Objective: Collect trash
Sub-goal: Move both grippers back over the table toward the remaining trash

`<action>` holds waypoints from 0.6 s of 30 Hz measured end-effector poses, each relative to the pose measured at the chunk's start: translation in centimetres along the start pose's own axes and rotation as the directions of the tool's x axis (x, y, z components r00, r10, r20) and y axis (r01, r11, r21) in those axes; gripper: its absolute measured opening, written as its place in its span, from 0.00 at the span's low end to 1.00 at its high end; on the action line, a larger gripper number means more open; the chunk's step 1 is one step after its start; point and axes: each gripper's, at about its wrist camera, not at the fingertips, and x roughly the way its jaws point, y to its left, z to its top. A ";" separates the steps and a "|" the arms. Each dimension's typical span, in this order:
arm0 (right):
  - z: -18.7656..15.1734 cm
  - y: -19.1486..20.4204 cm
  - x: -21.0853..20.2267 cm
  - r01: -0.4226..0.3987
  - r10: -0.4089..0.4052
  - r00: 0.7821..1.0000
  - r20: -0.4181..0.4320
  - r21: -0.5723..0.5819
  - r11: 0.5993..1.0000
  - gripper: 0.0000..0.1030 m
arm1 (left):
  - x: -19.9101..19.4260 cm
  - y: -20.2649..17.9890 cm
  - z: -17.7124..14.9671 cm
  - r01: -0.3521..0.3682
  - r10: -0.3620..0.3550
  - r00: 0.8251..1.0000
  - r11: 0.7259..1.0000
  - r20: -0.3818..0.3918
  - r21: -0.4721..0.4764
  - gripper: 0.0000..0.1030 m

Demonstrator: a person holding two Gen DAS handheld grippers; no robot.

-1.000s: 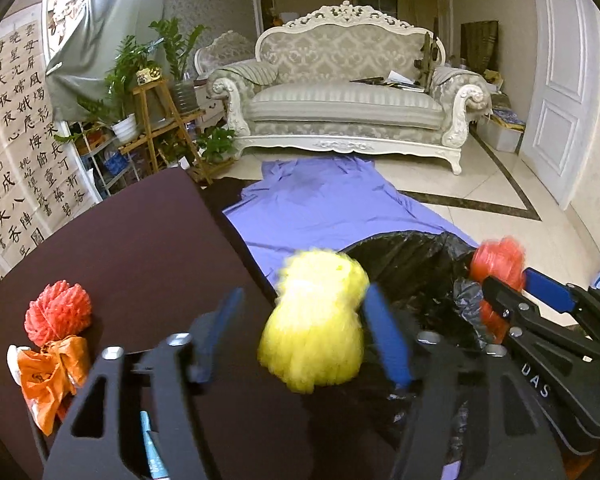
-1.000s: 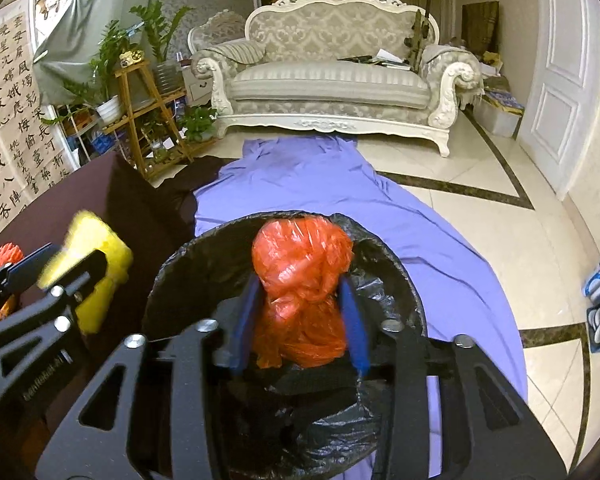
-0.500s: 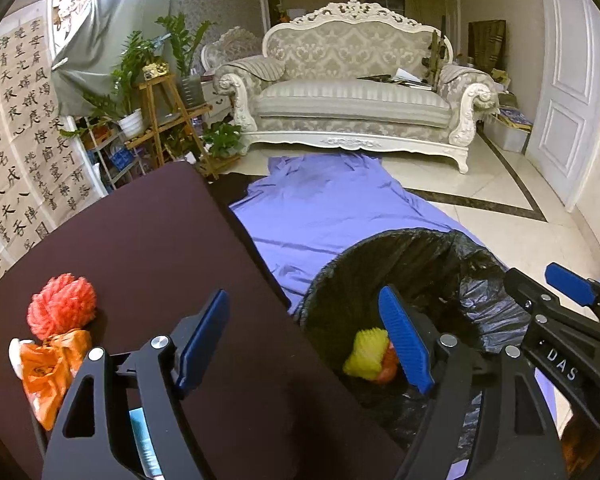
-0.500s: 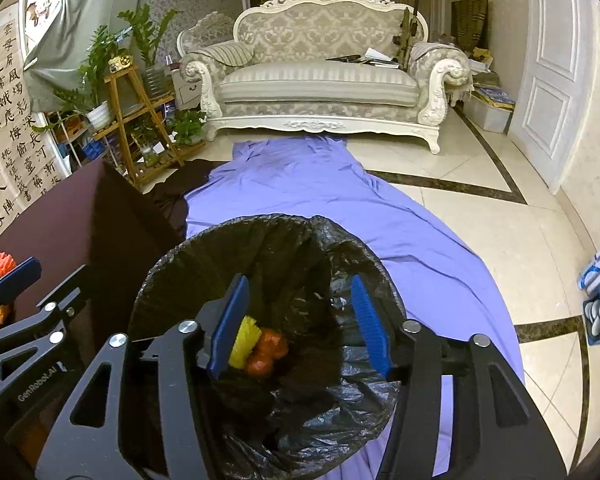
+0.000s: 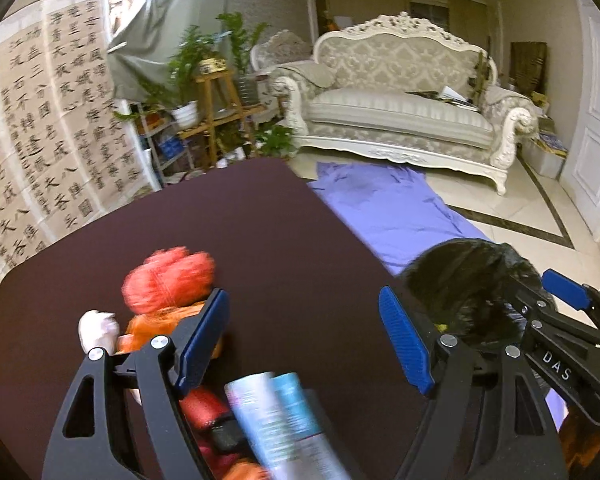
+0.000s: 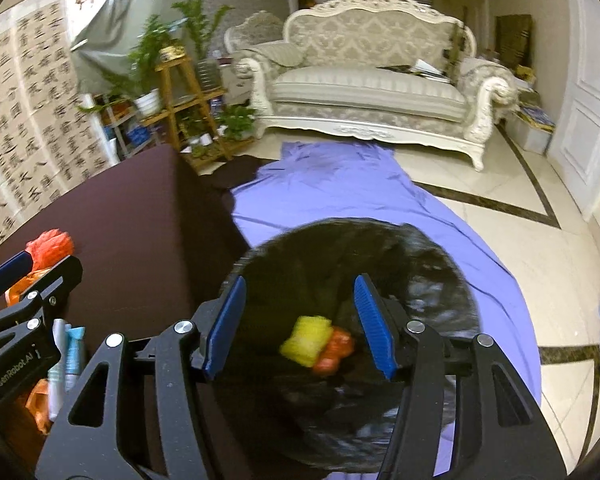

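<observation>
Hovering apart and empty: left gripper [image 5: 304, 344] above red mesh ball [image 5: 168, 280] on dark table [image 5: 260, 240], nearest trash; right gripper [image 6: 300, 320], likewise apart, over black-lined bin [image 6: 440, 280].

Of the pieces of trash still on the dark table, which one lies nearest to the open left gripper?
The light blue tube: it lies between the fingers of the left gripper. The red mesh ball and orange bag lie left, outside them.

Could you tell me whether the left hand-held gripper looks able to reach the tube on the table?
Probably yes: the left hand-held gripper is open, and the tube lies between its fingers with nothing over it.
</observation>
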 end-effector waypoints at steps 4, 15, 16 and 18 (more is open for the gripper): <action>0.2 3.1 -0.3 -0.040 0.040 0.999 0.001 -0.044 0.998 0.54 | -0.5 2.9 -0.4 -0.037 0.037 0.999 0.999 -0.004 -0.036 0.73; 1.2 12.3 -0.7 -0.141 0.142 0.990 -0.009 -0.174 0.975 0.63 | -1.4 11.7 -2.0 -0.155 0.156 0.988 0.976 -0.008 -0.150 0.73; 1.1 13.0 -0.8 -0.149 0.149 0.989 -0.010 -0.184 0.972 0.63 | -1.4 12.5 -2.1 -0.168 0.168 0.986 0.973 -0.010 -0.159 0.73; 1.1 14.9 -0.8 -0.168 0.168 0.986 -0.014 -0.210 0.963 0.63 | -1.4 13.6 -2.5 -0.188 0.189 0.982 0.967 -0.016 -0.173 0.73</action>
